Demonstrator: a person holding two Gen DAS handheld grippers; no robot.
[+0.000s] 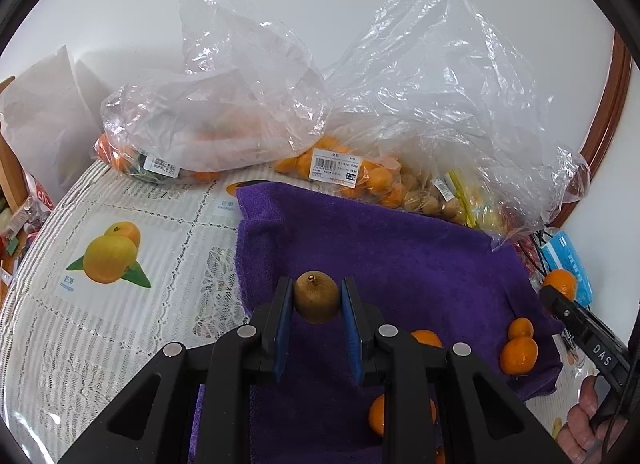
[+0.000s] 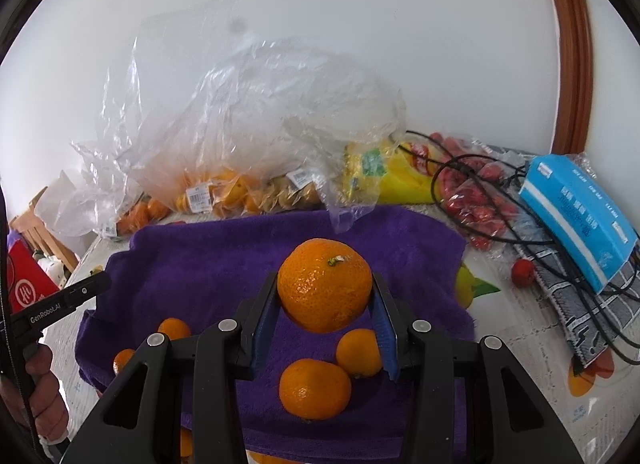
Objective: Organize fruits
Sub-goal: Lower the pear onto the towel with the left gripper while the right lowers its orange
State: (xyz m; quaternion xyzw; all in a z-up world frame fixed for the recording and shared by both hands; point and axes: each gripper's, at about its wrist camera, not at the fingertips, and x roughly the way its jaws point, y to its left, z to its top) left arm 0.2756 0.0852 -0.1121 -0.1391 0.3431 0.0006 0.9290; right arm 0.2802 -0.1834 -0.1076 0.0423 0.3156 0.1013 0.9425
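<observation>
My left hand-held gripper (image 1: 317, 300) is closed on a small brown kiwi (image 1: 317, 297) — its long axis stands almost upright, the stem end up, and it hangs above the purple towel (image 1: 400, 248). My right hand-held gripper (image 2: 325, 296) is clamped on a big mandarin (image 2: 325, 284), the stalk on top and tilted a little toward the camera, also held above the towel. Under it two loose mandarins (image 2: 315, 388) lie on the towel, touching each other. Behind the towel, crumpled plastic bags (image 1: 248, 104) of fruit stand along the wall. At the right, black cables (image 2: 500, 200) cross a blue box (image 2: 576, 220) on the surface (image 1: 120, 304).
</observation>
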